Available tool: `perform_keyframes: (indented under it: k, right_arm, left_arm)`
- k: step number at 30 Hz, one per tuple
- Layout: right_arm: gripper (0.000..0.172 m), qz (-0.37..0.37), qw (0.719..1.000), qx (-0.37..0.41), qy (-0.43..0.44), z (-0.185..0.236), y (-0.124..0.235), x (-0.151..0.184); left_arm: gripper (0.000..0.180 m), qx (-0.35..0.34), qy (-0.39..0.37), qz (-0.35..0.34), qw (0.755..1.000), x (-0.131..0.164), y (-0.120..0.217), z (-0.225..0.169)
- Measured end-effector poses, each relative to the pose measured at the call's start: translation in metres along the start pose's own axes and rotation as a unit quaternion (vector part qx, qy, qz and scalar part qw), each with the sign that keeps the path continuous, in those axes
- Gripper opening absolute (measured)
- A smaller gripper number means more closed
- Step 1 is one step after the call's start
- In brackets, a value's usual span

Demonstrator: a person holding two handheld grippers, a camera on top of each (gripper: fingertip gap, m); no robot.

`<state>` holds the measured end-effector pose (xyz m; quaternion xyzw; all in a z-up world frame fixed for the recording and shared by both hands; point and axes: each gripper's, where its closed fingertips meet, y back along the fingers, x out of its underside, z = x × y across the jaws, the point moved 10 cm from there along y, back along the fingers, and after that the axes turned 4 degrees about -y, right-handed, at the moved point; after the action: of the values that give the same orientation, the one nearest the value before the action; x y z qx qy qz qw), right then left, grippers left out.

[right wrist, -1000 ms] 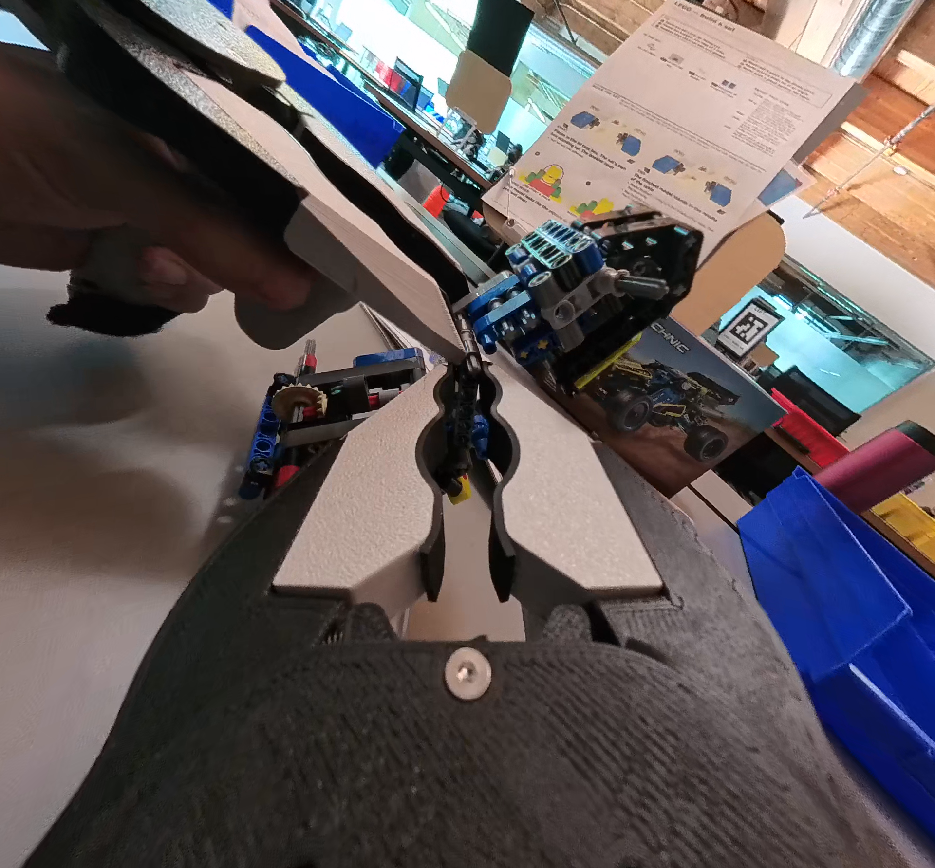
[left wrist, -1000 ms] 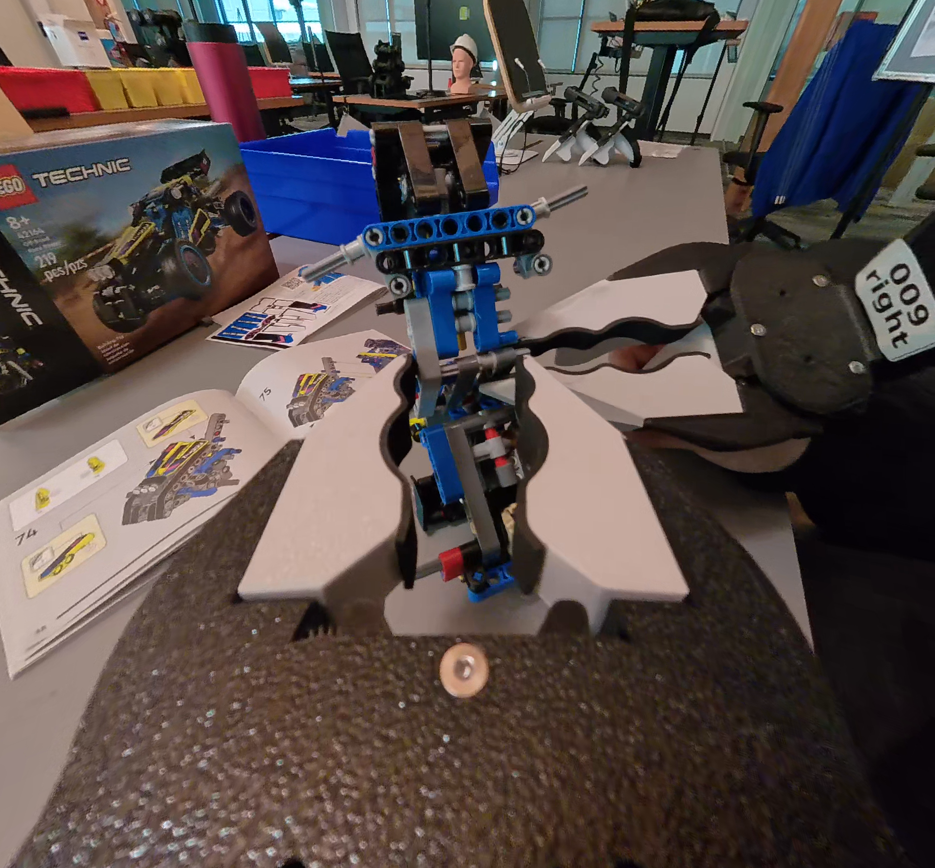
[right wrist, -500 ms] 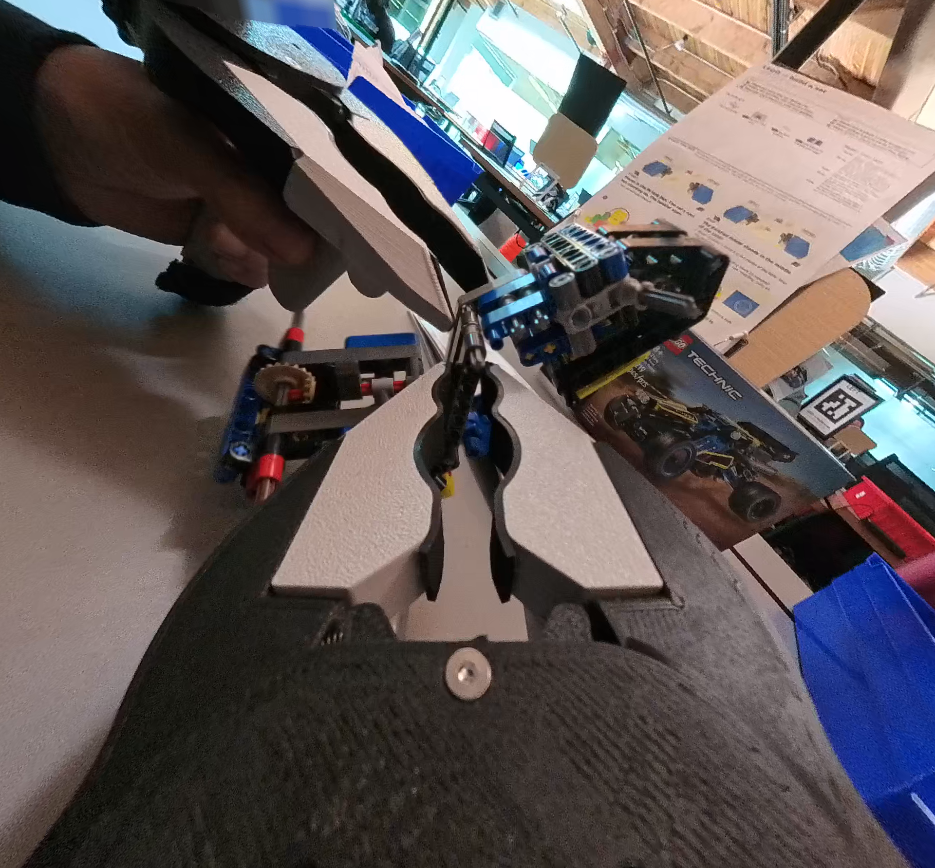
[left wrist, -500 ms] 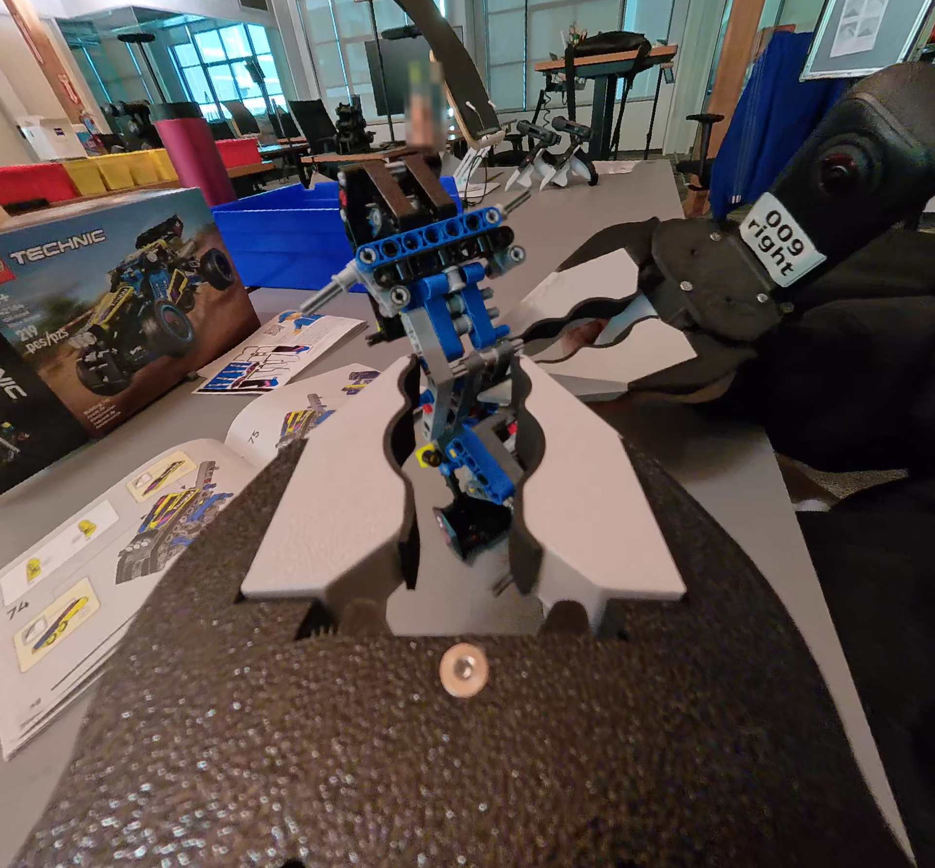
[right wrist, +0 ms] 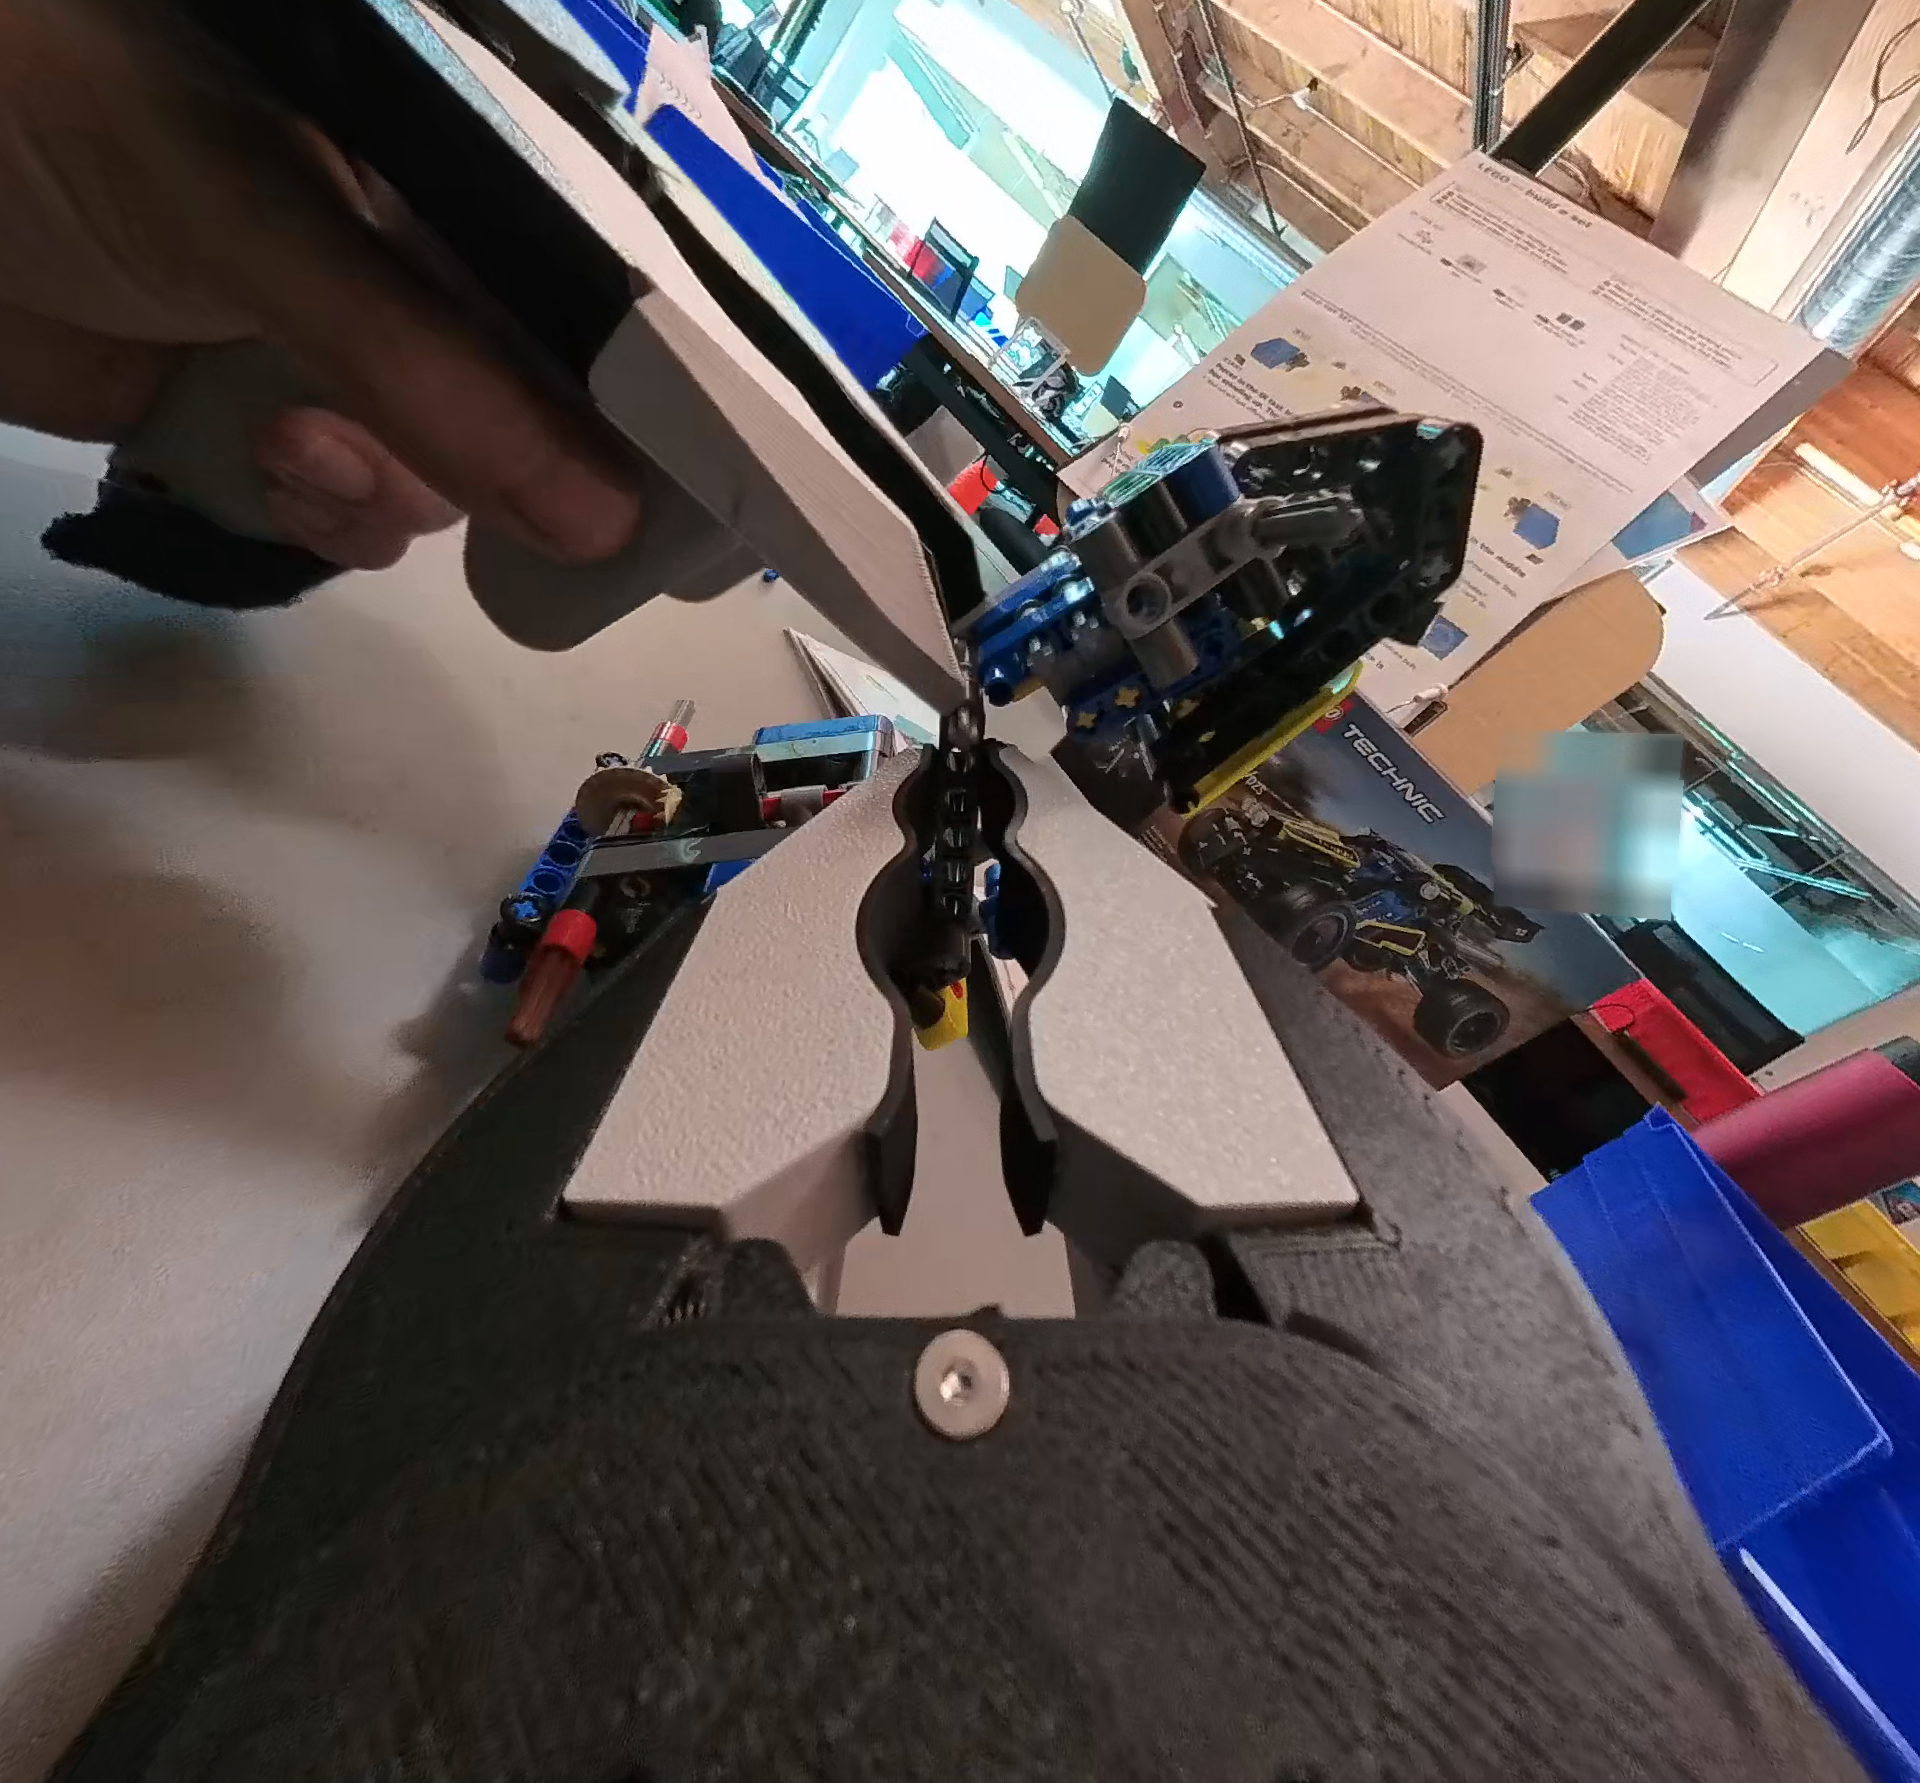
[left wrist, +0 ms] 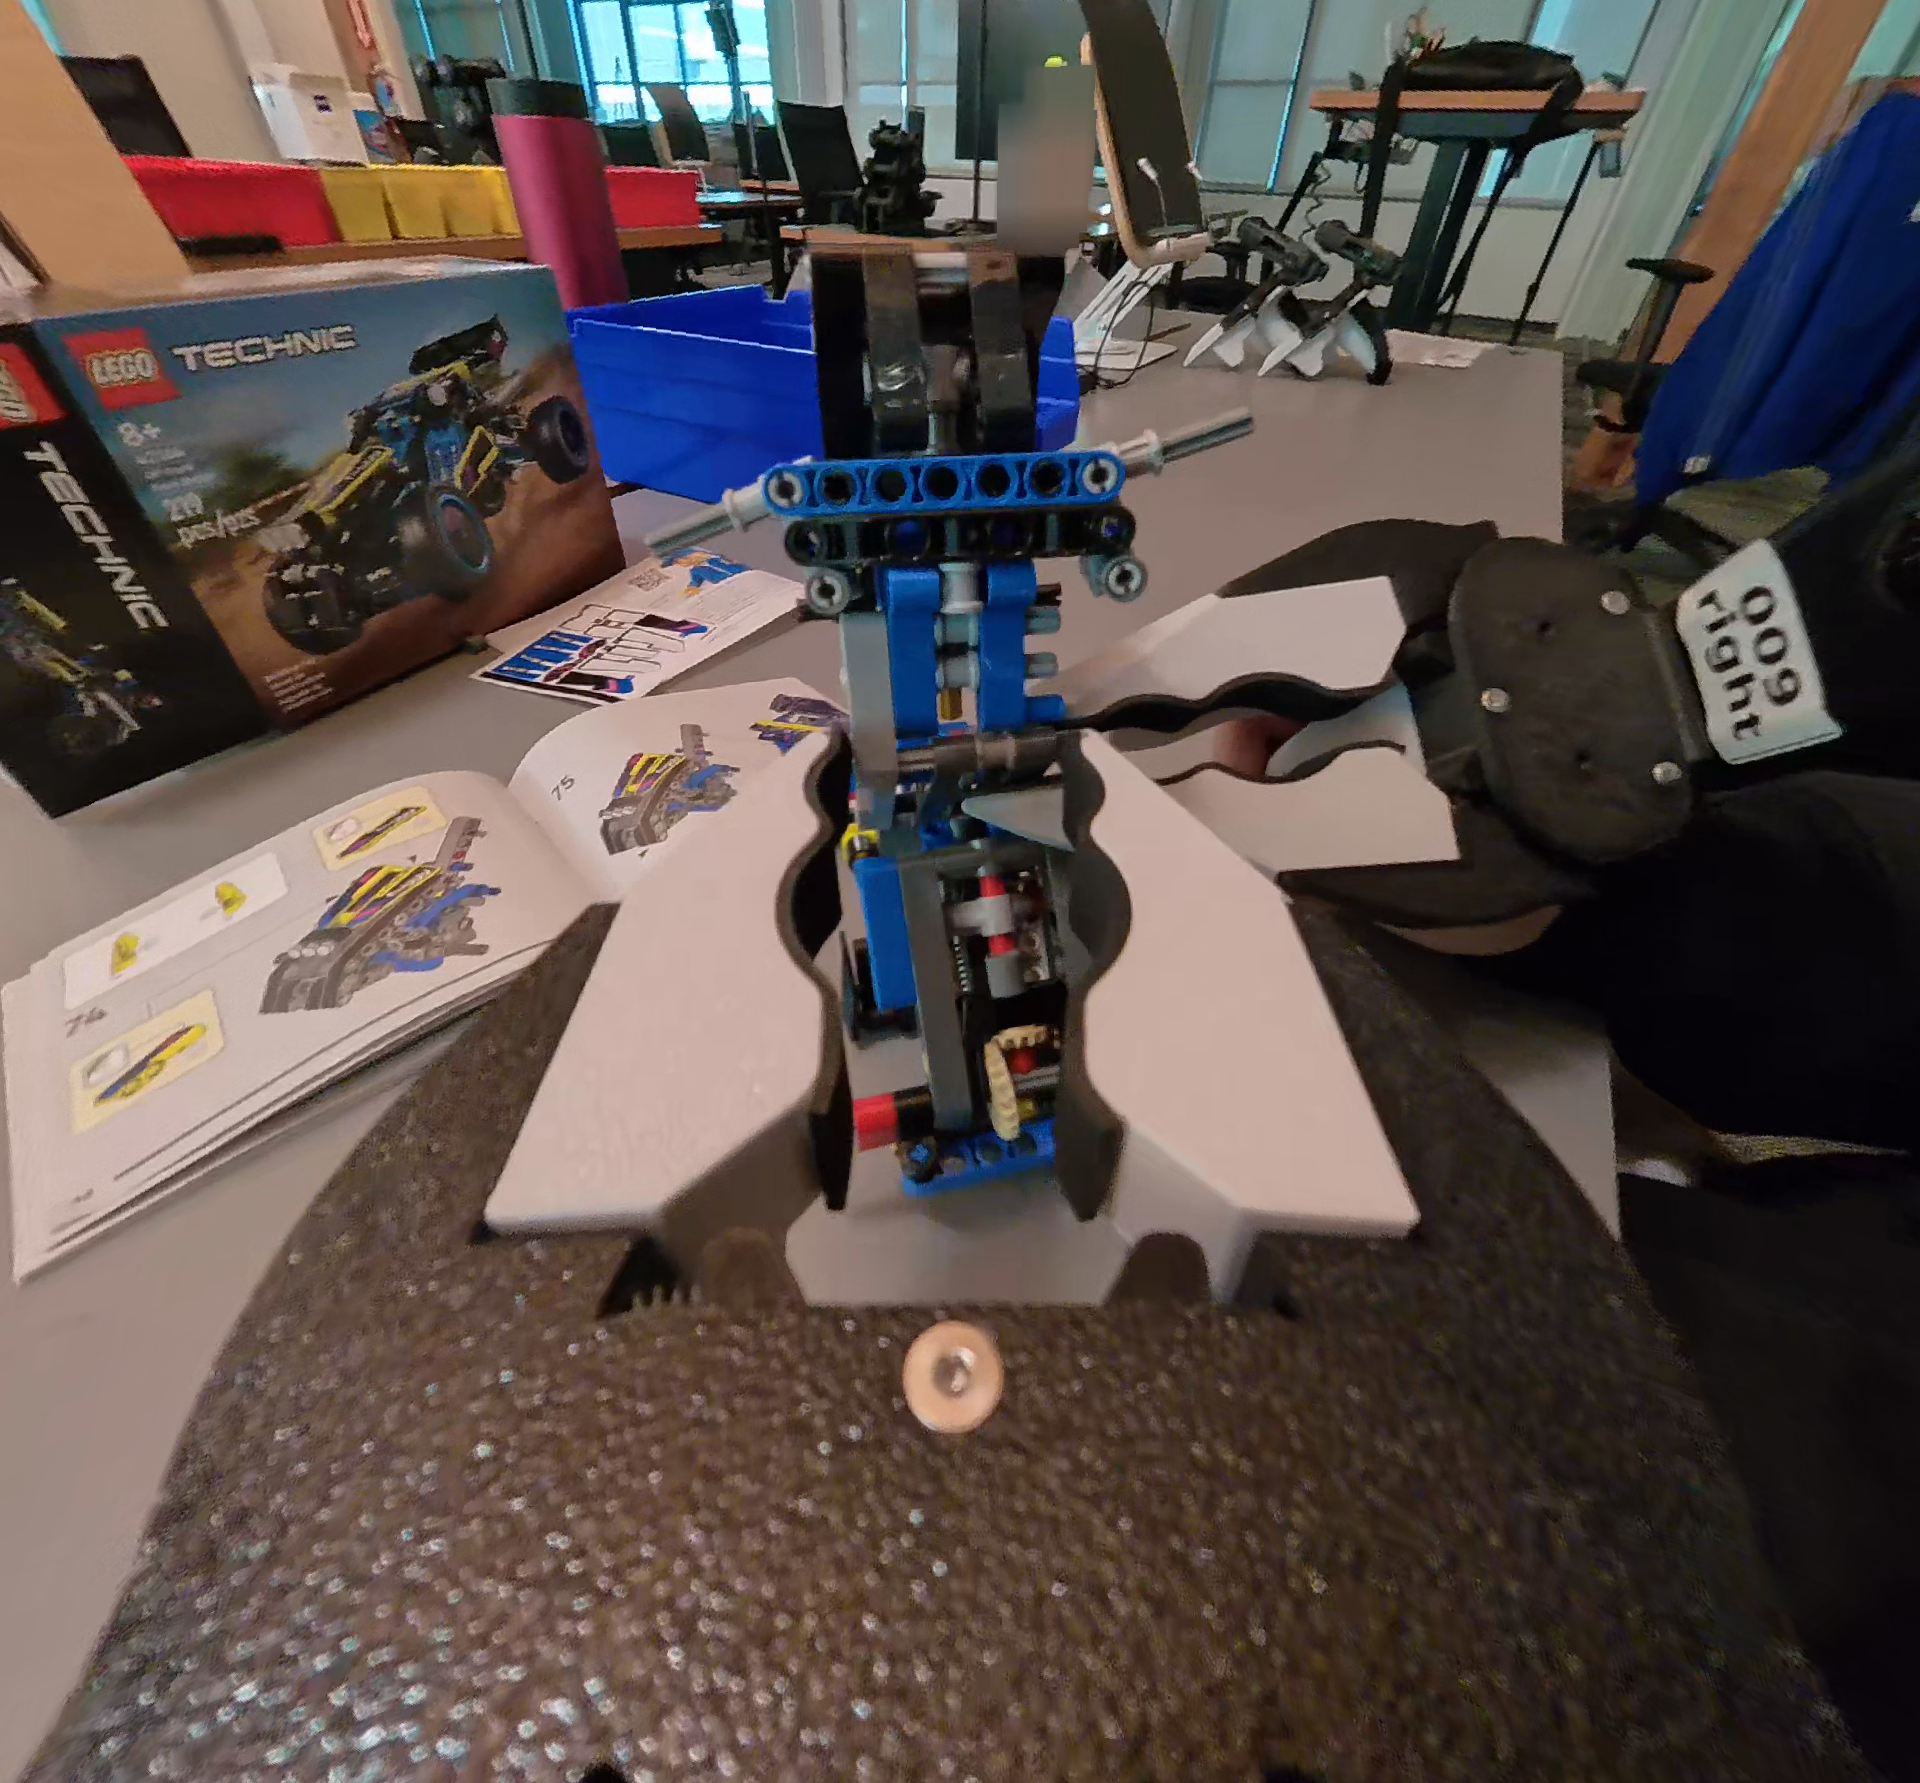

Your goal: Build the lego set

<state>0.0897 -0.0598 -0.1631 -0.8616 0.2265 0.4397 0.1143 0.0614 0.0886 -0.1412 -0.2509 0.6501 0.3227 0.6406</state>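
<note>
The brick model [left wrist: 956, 798] sits clamped between both grippers' fingers [left wrist: 717, 985].

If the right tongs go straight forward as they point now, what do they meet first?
Probably the left tongs: one grey finger lies just past the right tongs, which grip a thin black beam of the brick model. Depth is unclear.

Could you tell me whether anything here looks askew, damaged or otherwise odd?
Nothing looks damaged or spilled. The blue and black brick model stands on end between the left tongs, while the right tongs pinch a thin black beam on it. The instruction booklet lies open.
</note>
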Motion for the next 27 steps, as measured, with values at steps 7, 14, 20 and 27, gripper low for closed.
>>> perform_keyframes:
  k: [7, 14, 20, 27]
  right_arm:
    - [0.005, 0.000, 1.000, 0.001, 0.007, 0.0033, -0.0013, -0.0018]
    - [0.005, 0.005, 1.000, 0.006, 0.007, 0.0043, -0.0033, -0.0025]
    - [0.005, 0.013, 1.000, 0.007, 0.017, 0.0047, -0.0037, -0.0037]
    - [0.005, 0.027, 0.999, 0.021, 0.026, 0.0056, -0.0057, -0.0048]
  left_arm:
    - [0.043, 0.002, -0.014, 0.011, 1.000, 0.0030, -0.0012, -0.0013]
    - [0.044, -0.016, -0.021, 0.015, 1.000, 0.0035, -0.0018, -0.0028]
    - [0.044, -0.015, -0.028, 0.013, 0.999, 0.0044, -0.0018, -0.0028]
    - [0.039, -0.030, -0.040, 0.020, 0.999, 0.0037, -0.0037, -0.0060]
